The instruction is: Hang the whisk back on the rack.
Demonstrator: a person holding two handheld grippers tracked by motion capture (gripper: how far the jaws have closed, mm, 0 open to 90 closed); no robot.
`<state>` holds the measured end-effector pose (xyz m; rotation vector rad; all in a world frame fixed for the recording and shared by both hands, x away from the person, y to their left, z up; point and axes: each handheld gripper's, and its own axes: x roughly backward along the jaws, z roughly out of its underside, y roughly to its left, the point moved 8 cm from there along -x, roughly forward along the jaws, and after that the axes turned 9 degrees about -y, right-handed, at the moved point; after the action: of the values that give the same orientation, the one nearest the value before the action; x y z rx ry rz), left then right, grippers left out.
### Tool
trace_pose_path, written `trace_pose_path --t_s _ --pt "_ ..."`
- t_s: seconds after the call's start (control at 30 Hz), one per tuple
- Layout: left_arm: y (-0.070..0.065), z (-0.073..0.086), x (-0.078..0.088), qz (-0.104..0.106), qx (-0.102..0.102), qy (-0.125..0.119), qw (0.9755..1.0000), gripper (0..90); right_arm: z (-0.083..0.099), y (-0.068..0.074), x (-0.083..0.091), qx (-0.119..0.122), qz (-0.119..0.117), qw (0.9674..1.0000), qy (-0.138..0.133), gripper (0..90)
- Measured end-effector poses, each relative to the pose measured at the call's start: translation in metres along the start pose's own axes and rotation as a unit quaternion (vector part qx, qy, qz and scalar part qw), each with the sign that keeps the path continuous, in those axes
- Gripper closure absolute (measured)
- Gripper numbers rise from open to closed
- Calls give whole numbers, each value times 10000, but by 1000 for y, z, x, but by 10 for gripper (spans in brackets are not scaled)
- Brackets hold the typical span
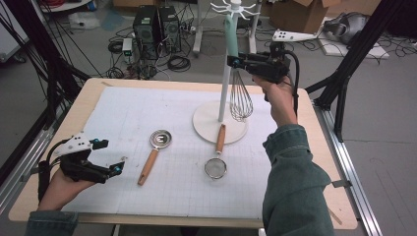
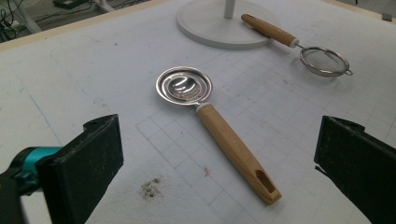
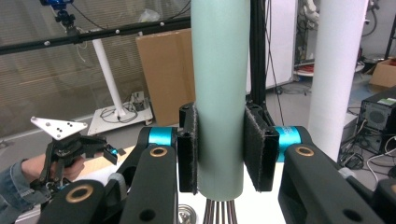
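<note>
My right tongs (image 3: 219, 154) grip the whisk (image 1: 240, 96) by its handle beside the rack (image 1: 225, 88), upright for hanging; left tongs (image 1: 109, 157) rest open on the counter (image 1: 162, 82)

Looks like a robotics or data-collection lab, not a kitchen. Behind the right gripper (image 1: 235, 62) — two black computer towers (image 1: 156, 30) on a bare grey floor (image 1: 373, 123), ringed by loose cables (image 1: 178, 63). Further off to its right, an opened cardboard box (image 1: 300, 14). Black metal framing (image 1: 346, 69) on either side of the wooden table (image 1: 88, 98), itself covered with a white gridded sheet (image 1: 147, 113) — a measured test surface under the left gripper (image 1: 110, 156).
</note>
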<state>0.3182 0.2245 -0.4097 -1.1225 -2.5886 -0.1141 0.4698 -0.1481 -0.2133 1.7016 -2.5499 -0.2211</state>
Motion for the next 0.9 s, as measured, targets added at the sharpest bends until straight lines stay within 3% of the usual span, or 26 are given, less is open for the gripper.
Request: trace_pose_path --t_s 0.23,0.57,0.9 --pt "0 0 0 -2 6 2 10000 18 0 -4 -1 114 93 9999 -37 691" --pt "1 1 1 -14 3 4 10000 18 0 -3 -1 163 53 9999 -11 691" --pt "2 1 2 -19 26 -3 10000 18 2 -3 -1 -3 -30 9999 -122 686"
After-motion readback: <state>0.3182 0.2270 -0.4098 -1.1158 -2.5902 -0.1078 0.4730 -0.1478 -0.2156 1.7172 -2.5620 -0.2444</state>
